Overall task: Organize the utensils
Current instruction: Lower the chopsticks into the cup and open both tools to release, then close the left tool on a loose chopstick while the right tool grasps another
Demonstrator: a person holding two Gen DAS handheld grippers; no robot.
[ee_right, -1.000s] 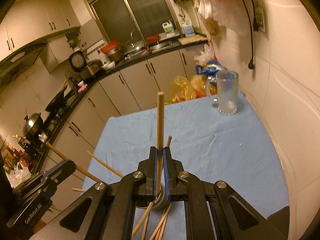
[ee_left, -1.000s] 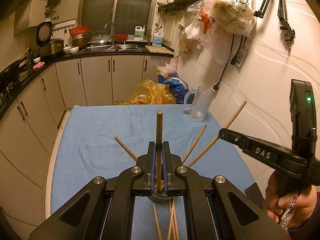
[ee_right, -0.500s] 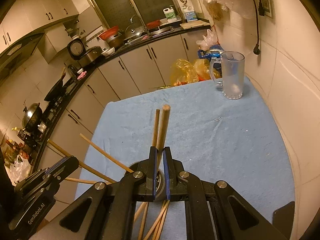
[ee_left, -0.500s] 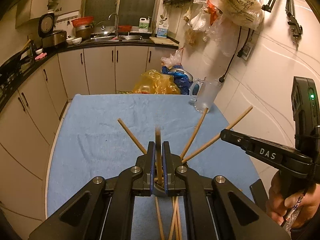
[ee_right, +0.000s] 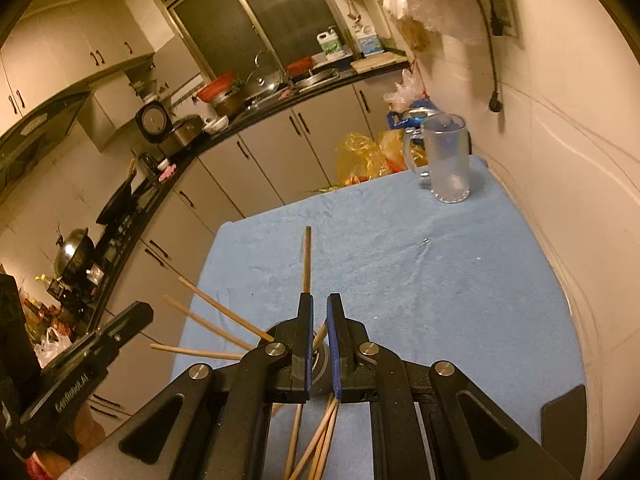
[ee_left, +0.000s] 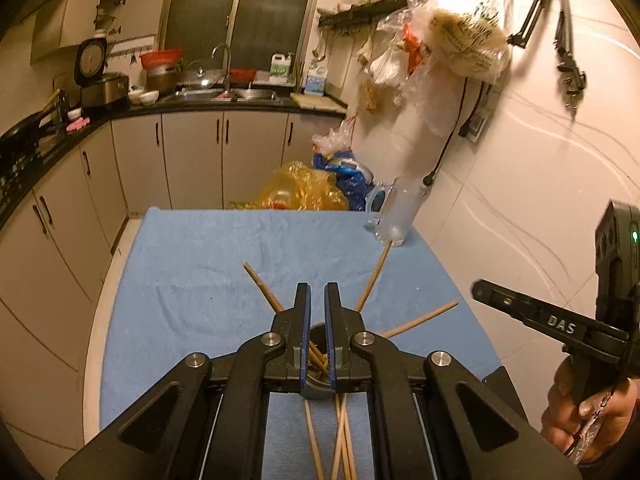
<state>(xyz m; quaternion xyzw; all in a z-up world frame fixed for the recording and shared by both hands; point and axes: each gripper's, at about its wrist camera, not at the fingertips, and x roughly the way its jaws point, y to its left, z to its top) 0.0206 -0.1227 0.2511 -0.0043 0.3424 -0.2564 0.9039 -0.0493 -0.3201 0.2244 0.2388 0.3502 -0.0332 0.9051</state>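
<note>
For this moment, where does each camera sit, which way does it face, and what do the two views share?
Left wrist: on the left gripper, facing the blue cloth and the sink counter; the right gripper and a hand show at right.
Right wrist: on the right gripper, facing the same way; the left gripper shows at left.
Shared: chopsticks, metal cup, glass mug.

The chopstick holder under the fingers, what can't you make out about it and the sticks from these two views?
- Left wrist view: most of the holder is hidden behind the left gripper; its shape stays unclear.
- Right wrist view: the right gripper covers the holder's rim.
- Both views: the chopsticks cannot be counted; their lower ends are cut off by the bottom edge.
- Glass mug: blurred, contents unreadable.
</note>
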